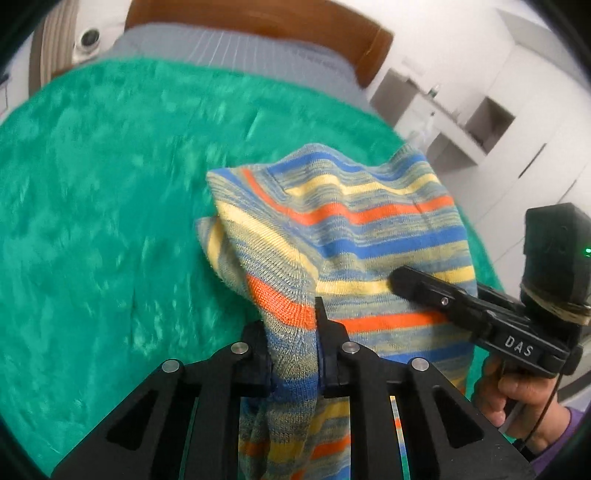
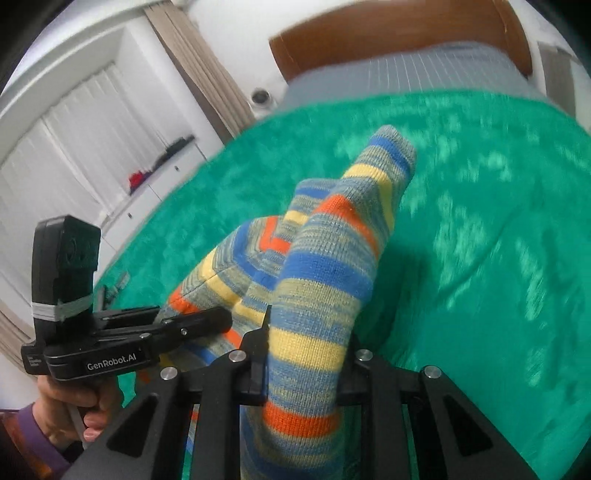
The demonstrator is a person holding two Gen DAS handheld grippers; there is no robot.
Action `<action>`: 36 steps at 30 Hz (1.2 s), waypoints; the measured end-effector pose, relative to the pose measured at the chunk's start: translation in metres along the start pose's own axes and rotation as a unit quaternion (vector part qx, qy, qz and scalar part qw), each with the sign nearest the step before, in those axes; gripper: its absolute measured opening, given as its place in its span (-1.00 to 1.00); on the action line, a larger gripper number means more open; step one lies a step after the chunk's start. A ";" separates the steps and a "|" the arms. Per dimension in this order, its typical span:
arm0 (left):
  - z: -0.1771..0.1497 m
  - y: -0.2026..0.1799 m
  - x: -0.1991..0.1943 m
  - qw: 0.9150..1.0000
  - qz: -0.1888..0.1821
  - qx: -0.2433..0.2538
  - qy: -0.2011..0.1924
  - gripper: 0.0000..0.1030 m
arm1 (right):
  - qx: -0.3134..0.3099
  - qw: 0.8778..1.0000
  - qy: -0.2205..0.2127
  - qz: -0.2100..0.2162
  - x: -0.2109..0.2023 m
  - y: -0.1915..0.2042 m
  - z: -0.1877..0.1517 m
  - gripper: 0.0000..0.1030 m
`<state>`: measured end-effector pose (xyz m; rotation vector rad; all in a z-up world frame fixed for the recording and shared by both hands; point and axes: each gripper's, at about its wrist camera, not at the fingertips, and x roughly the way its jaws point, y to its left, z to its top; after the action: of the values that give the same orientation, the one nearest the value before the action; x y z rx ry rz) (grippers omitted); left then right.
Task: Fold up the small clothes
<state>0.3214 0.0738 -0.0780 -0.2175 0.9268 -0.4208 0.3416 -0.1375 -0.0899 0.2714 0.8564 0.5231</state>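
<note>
A small striped knit sweater (image 1: 354, 229), in blue, yellow, orange and grey bands, hangs between both grippers above a green fuzzy blanket (image 1: 103, 192). My left gripper (image 1: 291, 325) is shut on a bunched fold of it. My right gripper (image 2: 306, 343) is shut on another part, with a sleeve (image 2: 369, 192) draping forward over the blanket (image 2: 480, 240). The right gripper also shows in the left wrist view (image 1: 402, 280), pressed into the sweater. The left gripper shows in the right wrist view (image 2: 218, 317), beside the cloth.
The blanket covers a bed with a grey striped sheet (image 1: 229, 44) and a brown wooden headboard (image 1: 258, 18) at the far end. White cabinets (image 1: 517, 122) stand to the right, and curtains and a low white cupboard (image 2: 140, 199) to the left.
</note>
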 end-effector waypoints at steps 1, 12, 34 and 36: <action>0.005 -0.005 -0.001 1.000 0.000 0.004 -0.008 -0.68 | 0.007 1.000 -0.007 0.006 -0.006 -0.004 0.006 -0.56; -0.073 -0.022 -0.005 0.977 0.196 0.079 -0.024 0.71 | 0.032 0.978 0.050 -0.201 -0.065 -0.075 -0.062 0.71; -0.183 -0.128 -0.153 0.956 0.272 0.063 -0.096 0.99 | -0.026 0.945 -0.013 -0.325 -0.215 0.096 -0.179 0.96; -0.185 -0.133 -0.158 0.955 0.273 0.065 -0.097 0.99 | -0.030 0.945 -0.012 -0.325 -0.220 0.101 -0.183 0.96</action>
<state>0.0541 0.0238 -0.0246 0.1191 0.7243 0.0535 0.0481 -0.1672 -0.0197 -0.0692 0.8473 -0.0720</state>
